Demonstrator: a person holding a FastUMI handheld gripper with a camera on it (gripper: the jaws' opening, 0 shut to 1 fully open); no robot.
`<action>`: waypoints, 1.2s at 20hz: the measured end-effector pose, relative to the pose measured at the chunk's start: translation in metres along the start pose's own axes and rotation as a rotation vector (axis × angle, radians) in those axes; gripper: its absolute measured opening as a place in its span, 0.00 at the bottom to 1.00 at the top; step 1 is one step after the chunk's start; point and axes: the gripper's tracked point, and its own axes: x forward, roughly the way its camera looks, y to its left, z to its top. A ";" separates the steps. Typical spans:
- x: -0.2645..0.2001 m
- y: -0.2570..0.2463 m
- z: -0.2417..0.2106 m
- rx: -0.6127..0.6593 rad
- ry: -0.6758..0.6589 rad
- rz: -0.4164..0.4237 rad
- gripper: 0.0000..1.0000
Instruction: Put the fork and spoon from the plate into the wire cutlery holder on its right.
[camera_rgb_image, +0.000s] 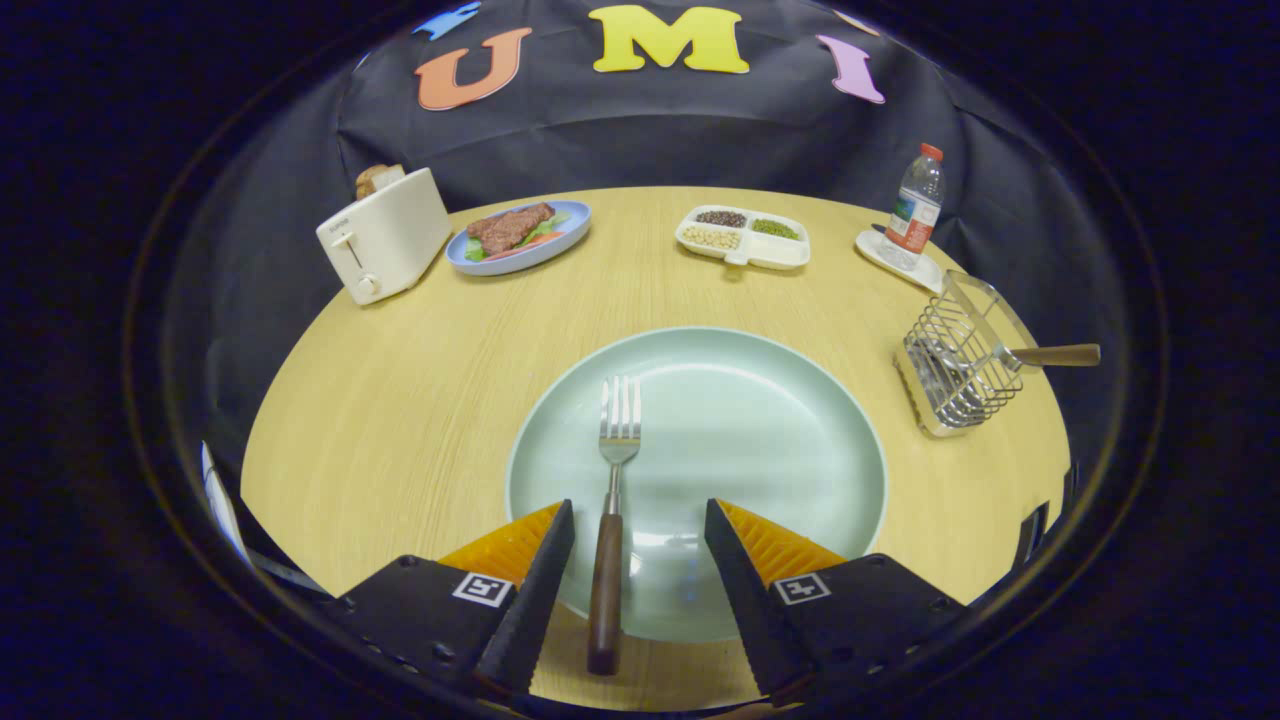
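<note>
Gripper (640, 520) wide open, gripping nothing, fingers low over near rim of plate (800, 400), straddling fork (612, 500) handle without touching. Fork lies lengthwise, tines away, handle overhanging plate's near edge. Wire cutlery holder (955, 365) right of plate, apart, spoon (1055, 354) handle sticking out. Bare table (400, 400) around plate.

No legible txt; toaster (385, 236) logo too small.
</note>
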 end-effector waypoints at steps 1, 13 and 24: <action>0.002 0.002 -0.002 0.001 0.006 0.007 0.70; 0.005 0.007 -0.003 -0.044 0.034 0.023 0.06; -0.042 -0.029 0.028 0.034 -0.057 0.039 0.01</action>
